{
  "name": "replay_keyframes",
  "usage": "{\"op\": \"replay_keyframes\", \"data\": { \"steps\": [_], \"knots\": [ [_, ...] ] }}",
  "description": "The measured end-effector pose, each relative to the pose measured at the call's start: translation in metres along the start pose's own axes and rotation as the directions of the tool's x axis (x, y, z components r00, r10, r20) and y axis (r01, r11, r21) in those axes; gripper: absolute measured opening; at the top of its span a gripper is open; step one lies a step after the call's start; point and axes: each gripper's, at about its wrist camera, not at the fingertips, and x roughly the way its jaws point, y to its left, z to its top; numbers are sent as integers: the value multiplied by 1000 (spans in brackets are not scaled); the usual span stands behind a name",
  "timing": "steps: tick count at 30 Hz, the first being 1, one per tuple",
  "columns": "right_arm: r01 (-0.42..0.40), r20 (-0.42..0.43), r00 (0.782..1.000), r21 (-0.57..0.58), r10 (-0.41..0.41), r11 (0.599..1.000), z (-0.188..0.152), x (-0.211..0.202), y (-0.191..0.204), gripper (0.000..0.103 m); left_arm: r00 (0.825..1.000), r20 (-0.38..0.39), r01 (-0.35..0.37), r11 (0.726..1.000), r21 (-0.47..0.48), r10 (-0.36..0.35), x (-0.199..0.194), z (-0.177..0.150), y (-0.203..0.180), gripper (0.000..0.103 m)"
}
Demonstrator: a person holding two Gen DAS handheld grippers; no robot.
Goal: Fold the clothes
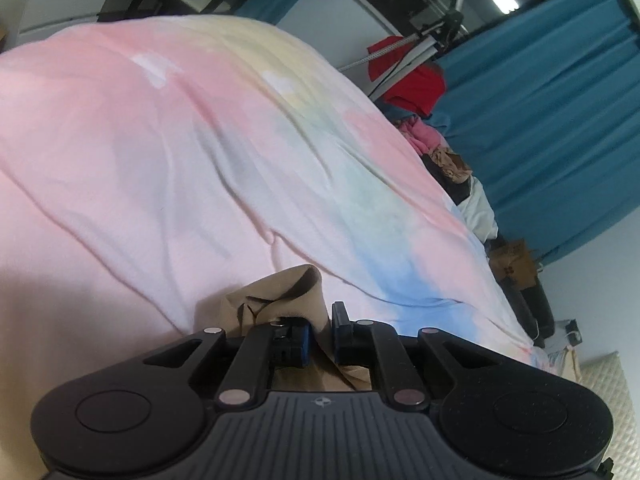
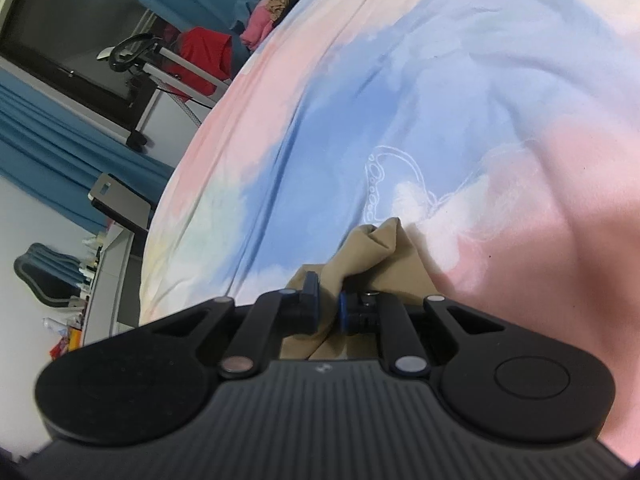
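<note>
A bedsheet (image 1: 168, 152) in pink, blue and pale yellow patches covers the bed and fills both views. The left gripper (image 1: 320, 336) has its jaws nearly closed on a bunched tan garment (image 1: 276, 296) at 6 o'clock; the right gripper (image 2: 329, 308) pinches the same cloth (image 2: 372, 252). Blue curtains (image 1: 552, 120) hang at 2 o'clock, with a clothes pile (image 1: 432, 140) along the bed's edge and a red garment (image 2: 204, 56) on a metal rack (image 2: 180, 64).
</note>
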Motion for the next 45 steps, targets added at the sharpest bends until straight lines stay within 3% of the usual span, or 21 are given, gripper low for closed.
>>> {"op": "replay_keyframes", "data": {
  "steps": [2,3,5,6,7,10,14,18,20,29,36,40,45],
  "knots": [
    [-3,6,1000,-28,3,1000,-1,-5,4,15,1000,9,-10,999,39,10,-3,-3,-6,18],
    [-3,8,1000,-46,4,999,-2,-7,6,22,1000,15,-11,998,68,10,-6,-4,-10,22],
    [-33,23,999,-122,36,992,-6,-14,16,48,1000,22,11,989,150,-14,-13,-8,-20,54],
    [-57,38,997,-184,65,981,-9,-19,24,70,999,28,23,982,190,-29,-17,-10,-26,81],
    [-68,57,995,-249,85,966,-13,-23,32,82,998,37,39,973,229,-49,-20,-14,-31,88],
    [-37,86,993,-395,78,918,-24,-22,48,82,998,50,26,926,376,-48,-22,-25,-46,86],
    [15,54,998,-509,15,861,-33,-5,56,82,996,47,-94,824,559,82,-2,-42,-54,85],
    [59,30,998,-615,-51,786,-41,13,65,83,991,5,-111,806,582,133,16,-47,-47,84],
    [66,33,998,-633,-58,772,-43,13,66,84,990,11,-118,796,594,138,14,-49,-49,84],
    [87,97,995,-650,-32,755,-56,-37,69,81,994,52,-112,787,607,101,-44,-65,-58,84],
    [112,118,992,-668,-43,735,-75,-73,65,81,991,67,-134,759,638,119,-79,-90,-57,84],
    [163,90,986,-681,-139,714,-76,-56,57,81,988,1,-126,806,578,154,-64,-87,-45,87],
    [148,46,987,-654,-156,742,-72,-43,47,82,987,-45,-114,869,482,154,-61,-80,-36,87]
  ]
}}
